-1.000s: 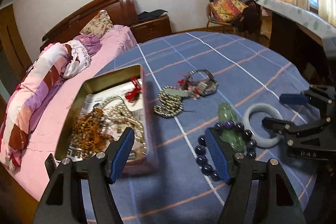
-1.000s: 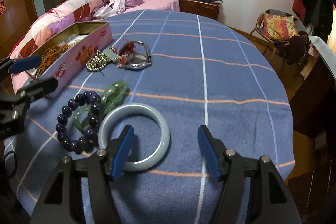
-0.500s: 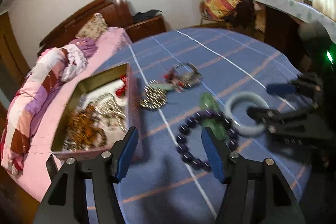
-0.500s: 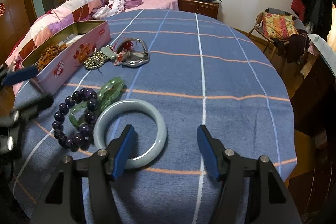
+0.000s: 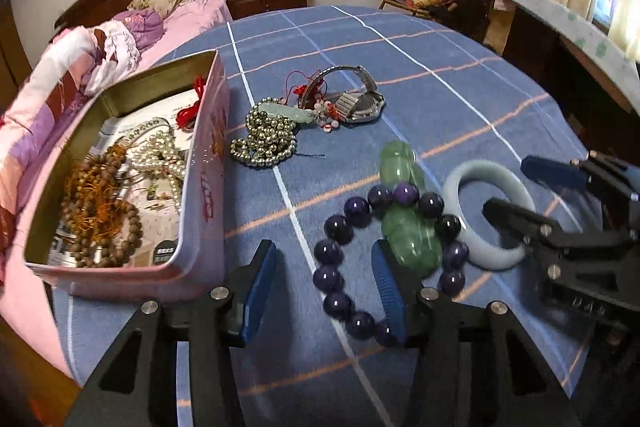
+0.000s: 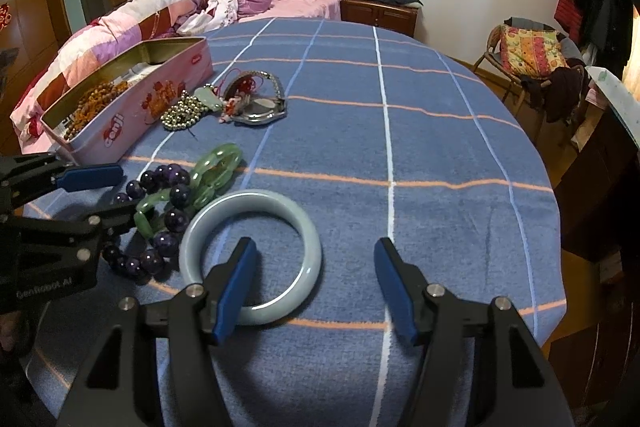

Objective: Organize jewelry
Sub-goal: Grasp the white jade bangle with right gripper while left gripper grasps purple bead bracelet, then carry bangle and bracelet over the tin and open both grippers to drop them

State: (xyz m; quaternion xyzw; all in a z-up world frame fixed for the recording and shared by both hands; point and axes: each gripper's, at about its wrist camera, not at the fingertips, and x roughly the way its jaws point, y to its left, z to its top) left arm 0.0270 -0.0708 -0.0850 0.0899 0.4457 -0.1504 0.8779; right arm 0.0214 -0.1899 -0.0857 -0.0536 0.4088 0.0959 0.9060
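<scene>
Lower middle of the left wrist view: the left gripper [image 5: 324, 287], fingers spread but just been closing, straddles the near-left arc of the dark purple bead bracelet [image 5: 384, 251] on the bench [image 5: 460, 99], pinching nothing.

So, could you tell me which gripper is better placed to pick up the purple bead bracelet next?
Left. The left gripper, whose jaws have just been closing, already brackets the purple bead bracelet; the right gripper stands open over the pale bangle instead.
</scene>
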